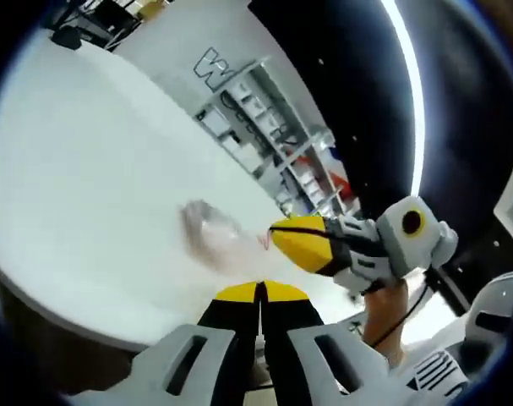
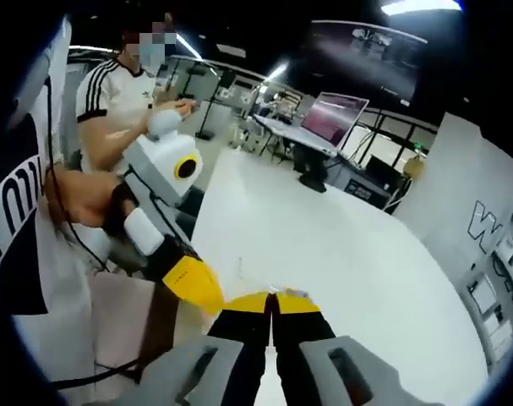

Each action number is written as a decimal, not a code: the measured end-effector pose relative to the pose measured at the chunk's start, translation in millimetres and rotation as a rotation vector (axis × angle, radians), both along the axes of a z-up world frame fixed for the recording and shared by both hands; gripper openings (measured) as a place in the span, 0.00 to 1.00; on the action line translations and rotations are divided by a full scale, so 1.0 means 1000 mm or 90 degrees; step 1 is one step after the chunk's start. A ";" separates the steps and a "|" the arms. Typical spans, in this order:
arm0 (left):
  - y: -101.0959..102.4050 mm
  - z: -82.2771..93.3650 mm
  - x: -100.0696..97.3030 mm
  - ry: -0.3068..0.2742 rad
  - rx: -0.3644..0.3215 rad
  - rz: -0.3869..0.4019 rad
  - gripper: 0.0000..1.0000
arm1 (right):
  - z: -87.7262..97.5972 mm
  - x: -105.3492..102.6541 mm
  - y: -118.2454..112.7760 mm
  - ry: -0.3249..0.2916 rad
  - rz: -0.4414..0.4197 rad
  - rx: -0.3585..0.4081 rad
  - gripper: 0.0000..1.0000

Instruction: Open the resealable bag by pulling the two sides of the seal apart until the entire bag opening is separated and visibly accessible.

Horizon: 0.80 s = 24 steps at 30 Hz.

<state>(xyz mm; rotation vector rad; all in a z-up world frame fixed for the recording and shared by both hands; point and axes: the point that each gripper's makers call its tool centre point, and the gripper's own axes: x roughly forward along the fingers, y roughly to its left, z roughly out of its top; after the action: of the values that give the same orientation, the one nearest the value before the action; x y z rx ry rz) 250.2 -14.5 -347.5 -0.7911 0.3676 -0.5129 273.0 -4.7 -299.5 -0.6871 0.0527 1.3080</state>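
Bag: the resealable bag [image 1: 212,230] is a clear, blurred film hanging over the white table [image 1: 95,169], just beyond the yellow tips of both tools.
Left gripper: in the left gripper view the left gripper [image 1: 260,293] has its jaws pressed together, only a thin dark line between them. I judge it is pinching one side of the seal, but the film at the tips is too faint to confirm.
Right gripper: in the right gripper view the right gripper [image 2: 271,298] is likewise pressed together; in the left gripper view its yellow tip meets the bag's edge by a small red mark [image 1: 264,240], so a pinch there looks likely.
Step in hand: gripping the two lips and drawing them apart, as I read it.
Doing it well: each tool should hold only its own lip, close to the zip line, and the pull should go straight apart and steadily, then work along the seal so the whole mouth parts, not one spot.
Risk: thin film may slip from flat pads if jerked.
Hard to make out: whether the seal has parted anywhere, the bag's outline and contents, and its lower edge.
Bystander: a person in a striped-sleeve shirt [image 2: 112,93] stands beyond the table.
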 end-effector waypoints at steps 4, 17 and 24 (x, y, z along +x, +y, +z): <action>-0.004 -0.002 0.001 0.007 0.007 -0.007 0.00 | 0.030 0.013 -0.004 -0.085 -0.038 0.053 0.00; -0.003 -0.003 -0.002 0.005 0.010 -0.006 0.00 | -0.023 -0.029 -0.007 0.035 0.052 -0.065 0.14; -0.003 -0.007 -0.005 0.009 0.018 -0.008 0.00 | -0.044 -0.023 -0.006 0.093 0.041 -0.087 0.04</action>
<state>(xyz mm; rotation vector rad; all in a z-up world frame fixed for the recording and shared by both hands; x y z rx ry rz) 245.1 -18.0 -355.0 -0.7654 0.3930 -0.5125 249.5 -10.5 -343.3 -0.7133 0.2417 1.4250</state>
